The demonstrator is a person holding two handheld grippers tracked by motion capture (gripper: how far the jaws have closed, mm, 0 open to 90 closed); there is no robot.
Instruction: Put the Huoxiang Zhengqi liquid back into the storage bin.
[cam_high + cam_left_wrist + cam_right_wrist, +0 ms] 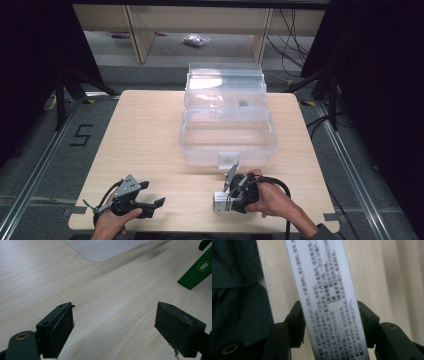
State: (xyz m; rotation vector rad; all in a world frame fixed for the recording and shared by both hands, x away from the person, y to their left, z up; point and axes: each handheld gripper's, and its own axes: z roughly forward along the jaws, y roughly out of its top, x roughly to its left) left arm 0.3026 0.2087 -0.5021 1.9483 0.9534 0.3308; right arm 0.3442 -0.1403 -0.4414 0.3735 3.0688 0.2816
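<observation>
At the lower right of the high view, the right tongs (pixel 223 201) are clenched on a small white carton (pixel 219 202) printed with fine text, held low over the near edge of the tabletop (pixel 150 130) — in the right gripper view the black jaws press both long sides of the carton (pixel 324 290). At lower left, the left tongs (pixel 152 196) rest released and empty; the left gripper view shows the jaws spread wide over bare wood, with a green edge of the carton (pixel 196 272) at the upper right of that frame. The step in hand looks like the carry: the carton is gripped but not yet stowed. Beyond, at centre frame, the clear plastic box (pixel 227 135) stands open, lid tipped back — its front bin looks empty, and a small dark item (pixel 243 104) lies in the upper tray. The next move likely calls for lifting the carton forward over the front wall and releasing it inside.
</observation>
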